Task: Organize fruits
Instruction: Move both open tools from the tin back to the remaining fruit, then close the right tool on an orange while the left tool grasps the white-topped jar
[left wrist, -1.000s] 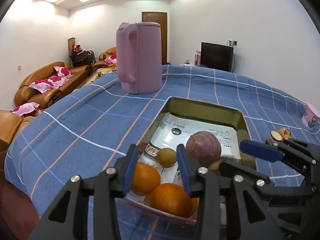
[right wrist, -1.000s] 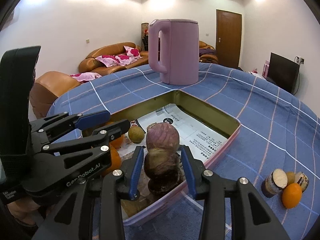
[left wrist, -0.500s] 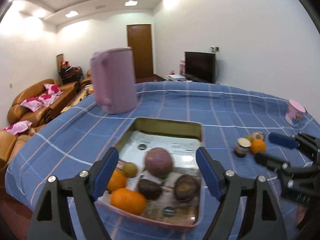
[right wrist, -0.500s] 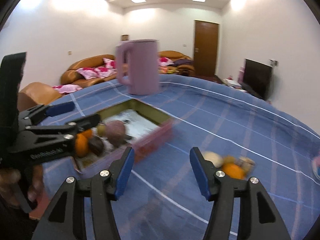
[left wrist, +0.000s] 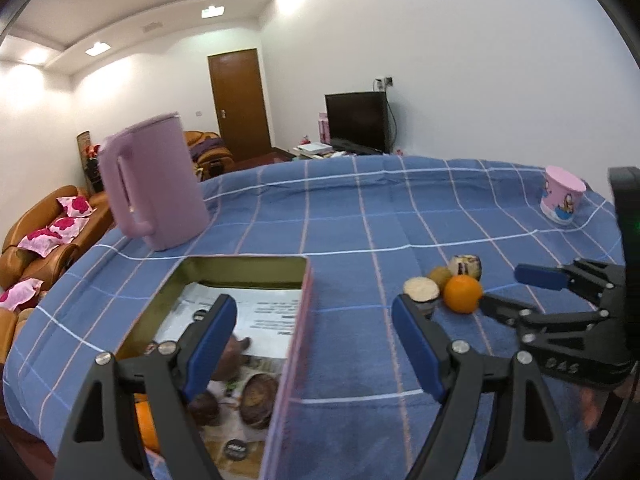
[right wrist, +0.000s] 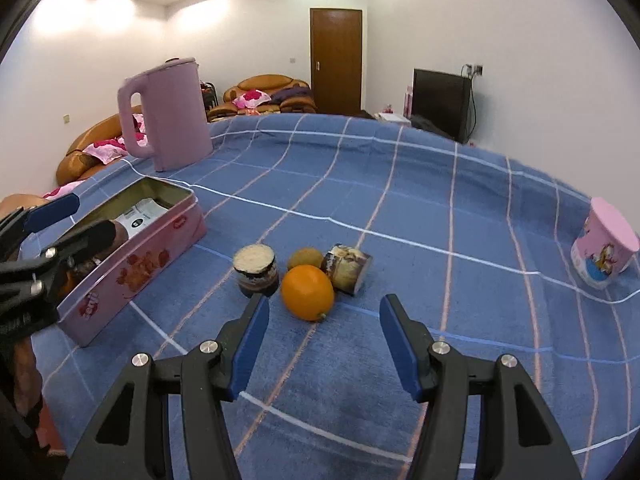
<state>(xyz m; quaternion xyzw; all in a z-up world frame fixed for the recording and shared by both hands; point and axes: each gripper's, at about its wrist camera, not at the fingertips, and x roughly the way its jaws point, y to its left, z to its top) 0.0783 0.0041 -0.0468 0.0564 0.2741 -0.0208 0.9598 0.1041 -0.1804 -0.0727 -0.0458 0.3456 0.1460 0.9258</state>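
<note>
At the far left of the right wrist view the left gripper [right wrist: 60,222] hangs over the pink tin [right wrist: 132,268], jaws spread wide and holding nothing, probably parked there because the tin is the collecting place: in its own camera the left gripper [left wrist: 316,344] straddles the tin's [left wrist: 288,360] near wall, and fruit already lies inside on a printed paper sheet [left wrist: 272,316] (dark round ones beside something orange, all too blurred to name). The tin's side carries a flower pattern and reddish lettering that I cannot read, and the sheet's print is just as illegible. Behind the tin stands a pink kettle [right wrist: 166,114], upright and well apart from the work. Further right, on the blue checked cloth [right wrist: 440,216], the loose cluster waits: a cut piece with a pale face [right wrist: 256,270], a small brownish-green fruit [right wrist: 306,258], an orange [right wrist: 307,292] touching its neighbours, and another cut piece [right wrist: 348,268] lying on its side. The right gripper [right wrist: 320,344] is lined up near the orange, jaws wide apart and empty, which suggests the orange is the next pick. At the far right sits a pink cartoon cup [right wrist: 604,254], its picture visible but no legible words
</note>
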